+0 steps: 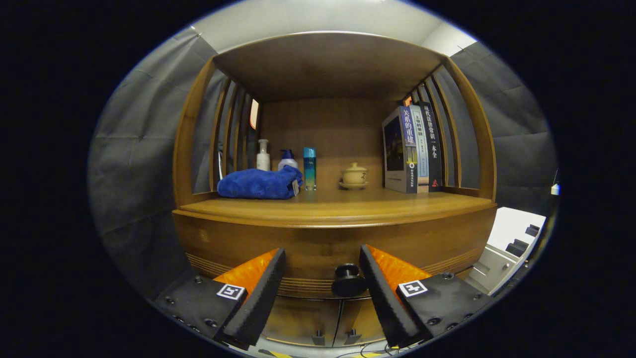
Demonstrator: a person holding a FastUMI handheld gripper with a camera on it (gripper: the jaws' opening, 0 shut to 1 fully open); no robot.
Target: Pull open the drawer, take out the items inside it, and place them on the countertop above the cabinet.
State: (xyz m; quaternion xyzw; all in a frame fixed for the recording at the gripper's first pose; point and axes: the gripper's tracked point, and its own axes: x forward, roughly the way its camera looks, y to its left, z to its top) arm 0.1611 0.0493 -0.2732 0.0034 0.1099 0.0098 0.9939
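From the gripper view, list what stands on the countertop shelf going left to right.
blue towel → white pump bottle → blue-capped bottle → teal bottle → lidded cup on saucer → books. Below, the open gripper has the drawer knob between its fingers.

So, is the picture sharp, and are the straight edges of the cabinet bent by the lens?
In the gripper view, the countertop edge and side posts bow outward, a fisheye effect; the books and blue towel look sharp; light is dim and warm; the open gripper frames the drawer knob, which is dark.
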